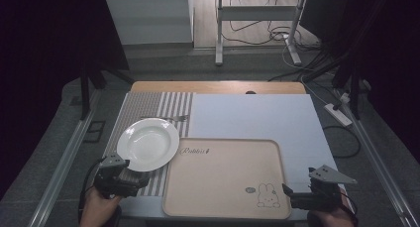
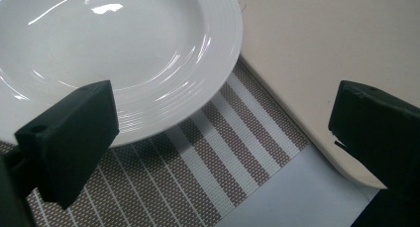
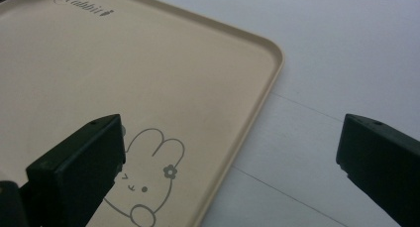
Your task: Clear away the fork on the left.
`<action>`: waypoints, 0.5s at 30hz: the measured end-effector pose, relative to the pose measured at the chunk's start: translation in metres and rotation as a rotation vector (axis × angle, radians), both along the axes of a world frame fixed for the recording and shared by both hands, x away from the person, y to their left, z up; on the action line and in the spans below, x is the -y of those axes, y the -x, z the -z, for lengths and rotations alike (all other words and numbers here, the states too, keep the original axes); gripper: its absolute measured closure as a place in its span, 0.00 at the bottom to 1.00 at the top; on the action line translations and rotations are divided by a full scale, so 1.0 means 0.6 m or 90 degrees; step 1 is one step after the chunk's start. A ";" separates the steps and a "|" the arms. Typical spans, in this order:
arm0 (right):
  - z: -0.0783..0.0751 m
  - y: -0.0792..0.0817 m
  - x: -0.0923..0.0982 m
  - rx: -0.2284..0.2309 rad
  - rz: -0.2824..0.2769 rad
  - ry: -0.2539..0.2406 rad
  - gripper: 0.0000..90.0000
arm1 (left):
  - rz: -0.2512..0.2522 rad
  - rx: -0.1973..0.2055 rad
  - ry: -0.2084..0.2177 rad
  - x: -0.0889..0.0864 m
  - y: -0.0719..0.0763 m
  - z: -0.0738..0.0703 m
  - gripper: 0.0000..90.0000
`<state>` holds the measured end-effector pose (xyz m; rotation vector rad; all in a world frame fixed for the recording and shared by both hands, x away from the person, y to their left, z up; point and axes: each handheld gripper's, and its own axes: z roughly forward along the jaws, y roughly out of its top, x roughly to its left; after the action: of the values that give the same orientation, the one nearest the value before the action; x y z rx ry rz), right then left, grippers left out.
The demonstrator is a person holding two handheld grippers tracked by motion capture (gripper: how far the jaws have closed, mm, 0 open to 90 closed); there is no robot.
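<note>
Two tongs gape wide: the left tongs (image 1: 130, 170) flank the round white ceramic plate (image 1: 147, 143) on the striped placemat (image 1: 148, 105) near the table's left edge, apparently lining up a rim grasp; the right tongs (image 1: 287, 191) hover over the beige rabbit-printed tray (image 1: 223, 177).

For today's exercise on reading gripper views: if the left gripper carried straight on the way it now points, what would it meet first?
Probably the near rim of the white plate. The left gripper, jaws wide open, points at the striped placemat just before that rim; depth is unclear.

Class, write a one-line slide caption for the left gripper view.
Open left gripper poised at the white plate's rim, over the striped placemat.
</note>
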<state>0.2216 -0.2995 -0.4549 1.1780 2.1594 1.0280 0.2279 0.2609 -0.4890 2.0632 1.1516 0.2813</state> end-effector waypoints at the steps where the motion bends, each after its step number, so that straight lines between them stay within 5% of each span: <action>1: 0.000 0.000 0.000 0.000 0.000 0.001 0.00 | 0.002 -0.003 0.007 0.000 -0.001 -0.001 0.00; 8: 0.000 0.000 -0.002 0.001 -0.004 0.008 0.00 | 0.014 0.029 -0.001 0.004 -0.008 -0.005 0.00; 15: 0.001 0.000 -0.003 0.000 -0.005 0.012 0.00 | 0.019 0.020 0.031 0.001 -0.019 -0.004 0.00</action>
<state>0.2215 -0.2975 -0.4552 1.1627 2.1701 1.0092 0.2392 0.2603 -0.4868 2.0244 1.0982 0.2668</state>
